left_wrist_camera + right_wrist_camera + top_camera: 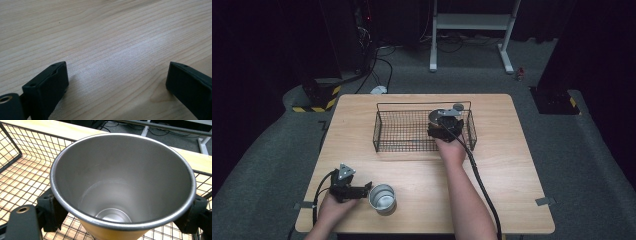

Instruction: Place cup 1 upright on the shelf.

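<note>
Dark floor and cables surround a pale wooden counter [422, 165]. Near its front left corner, the left hand-held gripper [368, 189] rests with jaws released, empty, a steel cup [382, 198] standing just beside its tips. Toward the back edge sits a wire basket [402, 131]; at the basket's right end the right hand-held gripper [443, 116] is clenched on a second steel cup [122, 187], pads on both sides. Seemingly the cup is being set into the basket; next comes lowering, then release.
</note>
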Demonstrator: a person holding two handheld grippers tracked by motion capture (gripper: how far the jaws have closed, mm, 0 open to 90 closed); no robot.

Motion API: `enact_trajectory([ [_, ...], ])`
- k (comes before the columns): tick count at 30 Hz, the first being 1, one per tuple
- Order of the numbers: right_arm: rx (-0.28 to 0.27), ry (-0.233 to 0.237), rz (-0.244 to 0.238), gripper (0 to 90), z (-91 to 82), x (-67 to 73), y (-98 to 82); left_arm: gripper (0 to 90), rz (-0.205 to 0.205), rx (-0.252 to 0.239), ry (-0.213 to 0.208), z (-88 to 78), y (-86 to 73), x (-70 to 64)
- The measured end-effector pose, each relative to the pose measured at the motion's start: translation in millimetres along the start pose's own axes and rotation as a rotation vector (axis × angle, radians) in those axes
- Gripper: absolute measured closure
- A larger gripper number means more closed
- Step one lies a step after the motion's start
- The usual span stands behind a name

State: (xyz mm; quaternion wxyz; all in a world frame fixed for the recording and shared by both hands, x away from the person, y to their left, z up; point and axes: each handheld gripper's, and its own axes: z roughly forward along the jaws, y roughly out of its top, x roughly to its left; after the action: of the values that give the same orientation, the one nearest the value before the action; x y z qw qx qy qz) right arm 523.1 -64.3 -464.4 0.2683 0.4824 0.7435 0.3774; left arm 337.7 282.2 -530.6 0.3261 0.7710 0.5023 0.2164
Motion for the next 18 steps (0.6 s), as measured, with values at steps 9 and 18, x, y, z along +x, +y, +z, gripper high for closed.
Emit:
enact_trajectory([
  [9,0.005,-0.001,0.002,14.7,0.4,0.8,-3.1,4.7,0.000,0.000,-0.002,0.1,0.0,0.0],
  [18,0.008,0.000,-0.002,14.7,0.0,-0.2,-5.7,4.7,0.001,0.000,-0.001,0.1,0.1,0.1],
])
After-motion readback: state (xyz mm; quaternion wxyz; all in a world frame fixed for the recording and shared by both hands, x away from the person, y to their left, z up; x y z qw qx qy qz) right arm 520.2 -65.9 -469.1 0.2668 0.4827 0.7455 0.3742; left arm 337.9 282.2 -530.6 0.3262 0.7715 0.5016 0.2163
